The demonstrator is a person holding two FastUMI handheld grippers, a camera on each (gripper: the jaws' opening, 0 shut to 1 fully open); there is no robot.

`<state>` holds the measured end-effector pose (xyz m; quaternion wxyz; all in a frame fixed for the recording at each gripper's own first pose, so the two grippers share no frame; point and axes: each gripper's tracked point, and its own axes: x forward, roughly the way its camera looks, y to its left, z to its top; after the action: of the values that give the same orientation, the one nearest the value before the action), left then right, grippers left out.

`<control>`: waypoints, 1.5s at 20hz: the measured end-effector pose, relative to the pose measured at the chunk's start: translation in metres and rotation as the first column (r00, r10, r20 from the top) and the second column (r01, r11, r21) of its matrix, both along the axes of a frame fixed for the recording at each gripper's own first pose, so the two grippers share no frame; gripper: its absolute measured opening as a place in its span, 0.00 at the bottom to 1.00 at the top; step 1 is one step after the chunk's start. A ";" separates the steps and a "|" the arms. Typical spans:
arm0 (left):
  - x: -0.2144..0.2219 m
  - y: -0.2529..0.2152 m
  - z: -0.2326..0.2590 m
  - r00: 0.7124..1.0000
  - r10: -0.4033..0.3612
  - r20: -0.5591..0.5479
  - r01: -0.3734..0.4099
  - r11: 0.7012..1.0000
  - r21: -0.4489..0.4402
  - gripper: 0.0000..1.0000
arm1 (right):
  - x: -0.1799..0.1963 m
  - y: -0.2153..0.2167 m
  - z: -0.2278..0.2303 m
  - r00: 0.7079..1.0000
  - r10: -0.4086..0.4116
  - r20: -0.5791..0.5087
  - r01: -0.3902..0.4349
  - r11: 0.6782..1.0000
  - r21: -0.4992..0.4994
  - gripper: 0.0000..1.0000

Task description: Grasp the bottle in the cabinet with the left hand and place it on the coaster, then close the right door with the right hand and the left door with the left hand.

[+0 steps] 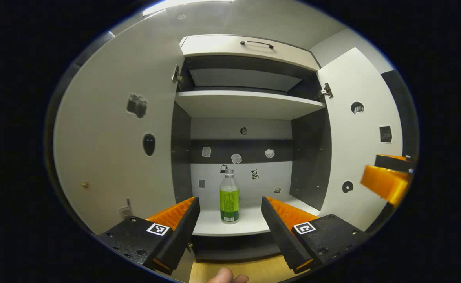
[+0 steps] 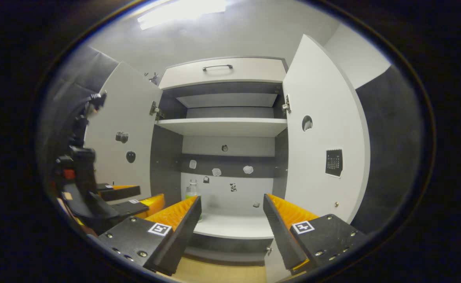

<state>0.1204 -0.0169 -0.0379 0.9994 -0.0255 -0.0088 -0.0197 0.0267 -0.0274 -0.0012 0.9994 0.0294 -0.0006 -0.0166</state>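
Left gripper view: my left hand-held gripper (image 1: 230, 220) was spread wide and held nothing. The bottle (image 1: 229, 196) stood upright on the lower shelf (image 1: 250, 226) of the cabinet, framed between my fingers but deeper in, well short of any contact. Left door (image 1: 112, 141) and right door (image 1: 358, 145) both hung open. The right hand-held gripper (image 1: 387, 177) showed at the far right edge.

Right gripper view: my right hand-held gripper (image 2: 230, 224) was also wide open and empty, facing the shelf opening; the bottle's neck peeked over its left finger (image 2: 175, 220).

Risk, as I judged it: the bottle looked tall and narrow, so an off-centre approach could nudge and topple it before both fingers closed. I saw no coaster.
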 end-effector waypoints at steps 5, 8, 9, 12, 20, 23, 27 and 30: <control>0.079 0.000 -0.029 1.000 -0.004 -0.014 0.003 0.999 -0.043 0.99 | -0.011 -0.016 0.013 0.999 -0.032 0.010 0.032 0.999 0.016 0.96; 0.118 -0.001 -0.045 1.000 -0.011 -0.026 0.009 0.997 -0.073 0.99 | -0.020 -0.029 0.018 0.997 -0.065 0.031 0.066 0.998 -0.019 0.95; 0.129 -0.003 -0.049 0.999 -0.018 -0.028 0.016 0.997 -0.078 0.99 | -0.023 -0.033 0.017 0.997 -0.072 0.035 0.073 0.997 -0.032 0.95; 0.158 0.000 -0.061 0.999 -0.003 -0.033 0.002 0.999 -0.039 1.00 | -0.033 -0.044 0.003 0.994 -0.107 0.002 0.107 0.994 -0.033 0.96; 0.211 0.004 -0.087 0.995 0.013 -0.096 -0.024 0.994 -0.108 1.00 | -0.058 -0.062 -0.007 0.990 -0.137 -0.009 0.136 0.988 -0.077 0.94; 0.222 0.008 -0.100 0.990 0.014 -0.141 -0.025 0.997 -0.079 0.97 | -0.068 -0.070 -0.012 0.988 -0.154 -0.013 0.153 0.986 -0.068 0.96; 0.201 0.007 -0.091 0.991 -0.002 -0.135 -0.016 0.991 -0.133 0.82 | -0.090 -0.080 -0.011 0.985 -0.168 -0.025 0.168 0.985 -0.028 0.96; 0.177 0.013 -0.079 0.994 0.021 -0.111 -0.033 0.993 -0.110 0.82 | -0.107 -0.088 -0.013 0.984 -0.175 -0.036 0.174 0.984 -0.022 0.96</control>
<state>0.2972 -0.0039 -0.1165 0.9956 -0.0823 0.0447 -0.0042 -0.0806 -0.1157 -0.0146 0.9942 0.0195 0.0157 -0.1047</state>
